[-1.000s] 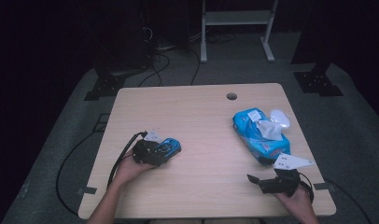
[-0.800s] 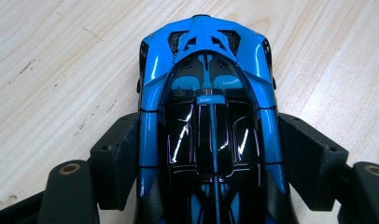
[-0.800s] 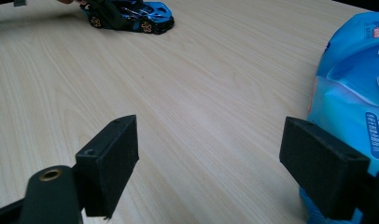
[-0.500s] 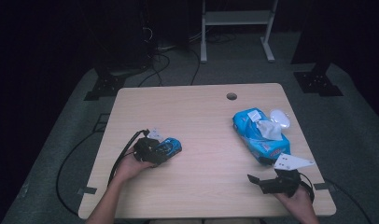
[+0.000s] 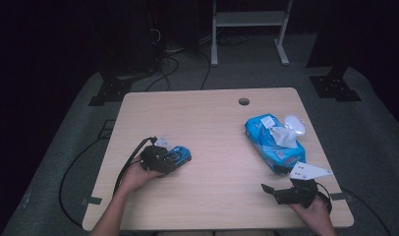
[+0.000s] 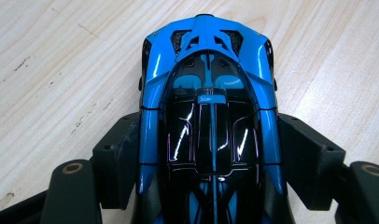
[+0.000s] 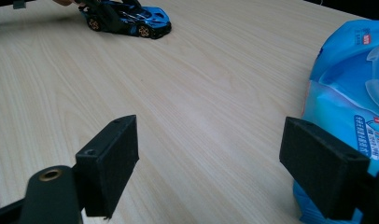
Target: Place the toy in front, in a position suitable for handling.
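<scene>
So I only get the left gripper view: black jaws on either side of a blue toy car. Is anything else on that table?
Observer: Yes, a blue wipes pack lies towards the right side of the table, with a white sheet poking out of its top.
Operator: And the other gripper?
Observer: The right gripper is near the front right corner, jaws open, nothing between them.
Operator: Is my car lifted off the table?
Observer: No. The right gripper view shows the toy car with its gold wheels on the wood. The left gripper, whose jaws have just been closing, grips its sides.
</scene>
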Demonstrator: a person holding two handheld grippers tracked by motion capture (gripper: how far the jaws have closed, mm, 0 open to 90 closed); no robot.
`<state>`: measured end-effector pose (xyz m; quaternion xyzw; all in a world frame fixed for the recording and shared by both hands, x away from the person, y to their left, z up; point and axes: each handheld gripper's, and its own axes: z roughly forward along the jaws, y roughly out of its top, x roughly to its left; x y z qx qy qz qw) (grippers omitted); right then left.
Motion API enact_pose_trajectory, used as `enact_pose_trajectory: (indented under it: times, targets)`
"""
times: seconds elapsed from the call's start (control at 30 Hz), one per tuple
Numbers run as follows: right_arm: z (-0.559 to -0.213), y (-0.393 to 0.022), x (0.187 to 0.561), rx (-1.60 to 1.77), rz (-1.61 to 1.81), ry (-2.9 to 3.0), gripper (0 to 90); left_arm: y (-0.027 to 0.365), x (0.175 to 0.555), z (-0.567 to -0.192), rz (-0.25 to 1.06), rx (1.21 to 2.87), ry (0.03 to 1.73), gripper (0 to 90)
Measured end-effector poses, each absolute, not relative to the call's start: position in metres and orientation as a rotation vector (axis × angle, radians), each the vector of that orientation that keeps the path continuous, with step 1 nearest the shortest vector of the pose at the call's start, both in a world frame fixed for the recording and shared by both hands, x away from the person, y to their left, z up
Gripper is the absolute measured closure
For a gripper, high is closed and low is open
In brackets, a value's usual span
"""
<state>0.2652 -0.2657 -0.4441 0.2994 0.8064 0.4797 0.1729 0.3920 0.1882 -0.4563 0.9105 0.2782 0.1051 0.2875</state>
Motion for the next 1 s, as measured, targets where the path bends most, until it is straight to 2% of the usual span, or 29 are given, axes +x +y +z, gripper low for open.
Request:
enact_pose_trajectory:
  times: [0.37,0.63,0.77,1.0]
  targets:
    - [-0.443,-0.266,0.265,0.845,1.361,2.283,18.5,0.177,0.386,-0.444,0.257,2.385,0.683,28.1]
    - [-0.44,-0.269,0.265,0.85,1.363,2.26,18.5,0.137,0.372,-0.433,0.231,2.386,0.54,28.1]
    - [-0.437,-0.274,0.266,0.866,1.37,2.23,18.5,0.111,0.361,-0.438,0.194,2.382,0.473,28.1]
    - [-0.425,-0.291,0.269,0.932,1.338,2.127,18.6,0.089,0.353,-0.451,0.16,2.423,0.422,28.1]
